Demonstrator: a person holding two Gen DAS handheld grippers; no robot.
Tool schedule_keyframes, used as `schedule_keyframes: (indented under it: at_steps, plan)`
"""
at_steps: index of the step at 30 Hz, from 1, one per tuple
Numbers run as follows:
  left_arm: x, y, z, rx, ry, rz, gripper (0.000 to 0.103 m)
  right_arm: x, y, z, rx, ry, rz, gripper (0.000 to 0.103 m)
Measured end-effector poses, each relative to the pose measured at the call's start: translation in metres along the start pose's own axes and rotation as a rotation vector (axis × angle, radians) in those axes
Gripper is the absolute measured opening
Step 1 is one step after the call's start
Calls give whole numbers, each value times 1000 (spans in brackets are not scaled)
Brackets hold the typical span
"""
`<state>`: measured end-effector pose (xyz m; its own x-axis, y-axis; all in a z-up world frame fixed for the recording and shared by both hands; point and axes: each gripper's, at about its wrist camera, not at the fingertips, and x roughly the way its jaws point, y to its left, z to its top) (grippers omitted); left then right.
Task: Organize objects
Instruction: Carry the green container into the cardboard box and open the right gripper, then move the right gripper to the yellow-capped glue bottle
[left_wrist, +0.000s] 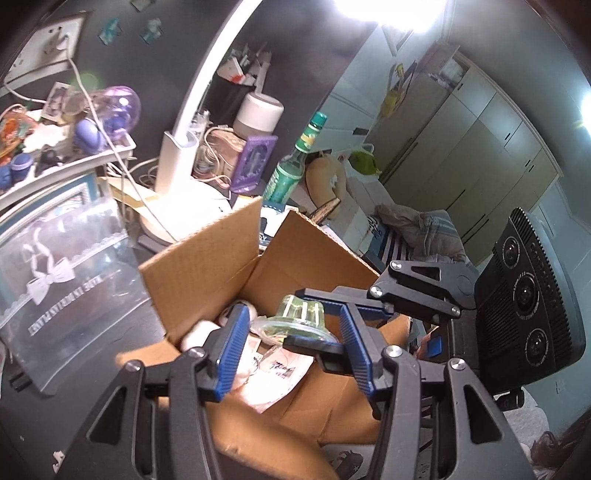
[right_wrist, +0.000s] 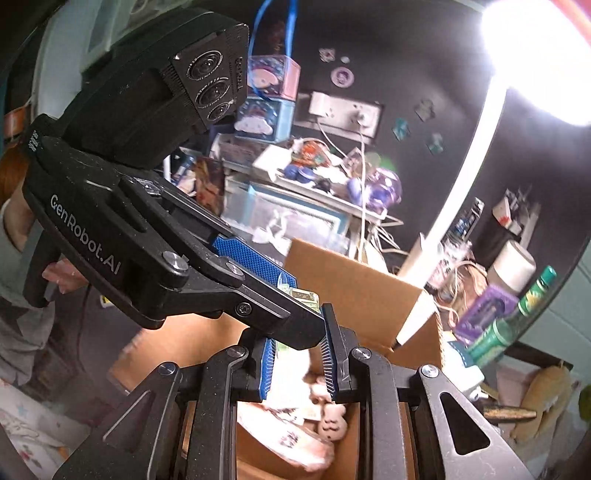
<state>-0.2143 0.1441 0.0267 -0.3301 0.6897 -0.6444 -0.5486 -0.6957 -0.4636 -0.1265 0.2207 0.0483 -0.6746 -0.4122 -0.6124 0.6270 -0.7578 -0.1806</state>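
Holding the green translucent cup (left_wrist: 303, 314) between the left gripper's (left_wrist: 293, 325) open jaws, the right gripper (left_wrist: 314, 321) appears clamped on it. It should lower the cup into the cardboard box (left_wrist: 207, 258) below the jaws before releasing.

Beyond the claw stands a white arched desk lamp (left_wrist: 177, 147), its round base (left_wrist: 192, 206) glowing. Right of it rises a tall green glass bottle (left_wrist: 291, 166), just beside a flat purple plastic case (left_wrist: 255, 162). Far left, a cluttered white shelf (left_wrist: 74, 162) carries a translucent purple dome (left_wrist: 120, 107).
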Motion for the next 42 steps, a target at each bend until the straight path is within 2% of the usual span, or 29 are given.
schedule_keyframes:
  at_steps: [6,10,11,25,30,34,42]
  plan:
    - [23,-10,8,35,26,40,49,5,-15,-10,30,54,-10,18]
    - [27,-15,9,70,24,115,69,5,-20,-14,35,63,-28,26]
    - [27,-16,8,81,19,133,71,4,-21,-15,36,63,-30,28]
    - [14,-22,-2,135,-18,220,76,4,-14,-15,25,79,-40,29]
    - [-5,-19,-12,141,-60,258,82,3,-5,-8,15,81,-34,29]
    - [-31,-15,-23,138,-105,278,82,0,12,3,-2,53,-14,29]
    - [-104,22,-67,83,-197,424,87,7,79,30,-97,9,131,29]
